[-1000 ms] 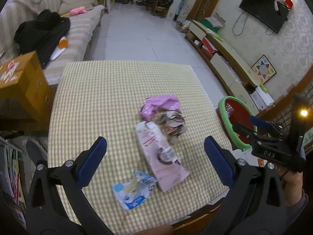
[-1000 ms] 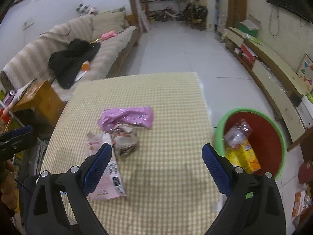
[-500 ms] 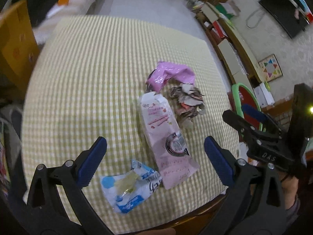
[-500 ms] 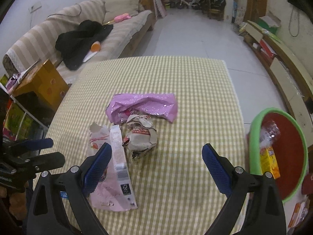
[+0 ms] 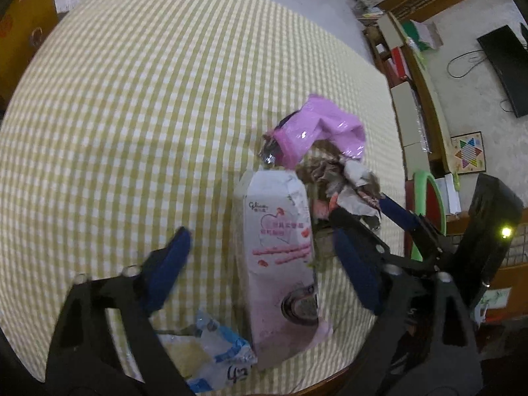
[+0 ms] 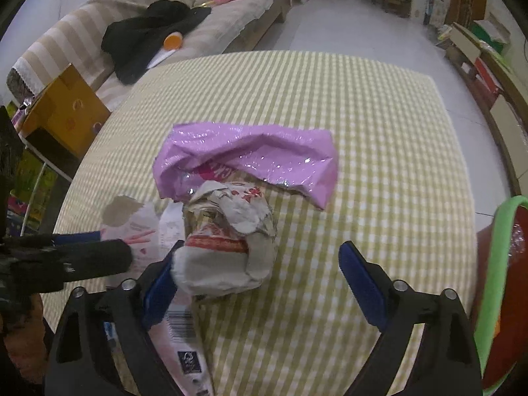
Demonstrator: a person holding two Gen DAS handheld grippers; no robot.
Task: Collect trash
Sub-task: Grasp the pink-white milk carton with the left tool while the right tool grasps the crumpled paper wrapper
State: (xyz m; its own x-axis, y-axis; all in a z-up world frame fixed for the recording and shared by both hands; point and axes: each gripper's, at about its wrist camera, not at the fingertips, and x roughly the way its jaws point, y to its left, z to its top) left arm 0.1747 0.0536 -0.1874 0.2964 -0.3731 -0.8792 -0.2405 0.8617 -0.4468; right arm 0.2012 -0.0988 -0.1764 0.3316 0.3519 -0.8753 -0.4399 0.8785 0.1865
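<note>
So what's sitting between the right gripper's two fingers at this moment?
In the right wrist view, the crumpled paper wrapper lies between the open fingers of the right gripper, close against the left-hand finger; bare checked tablecloth fills the rest.

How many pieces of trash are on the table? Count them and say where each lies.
4. Purple foil bag lies farthest out; crumpled paper wrapper just in front; pink-and-white Glico pouch beside it; blue-and-white wrapper at the near edge. More may be hidden underneath.

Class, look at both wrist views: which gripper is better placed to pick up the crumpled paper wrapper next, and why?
Probably the right. The right gripper is open with the crumpled paper wrapper between its fingers, and the green-rimmed bin is on its side. The left gripper is open astride the pink carton instead.
</note>
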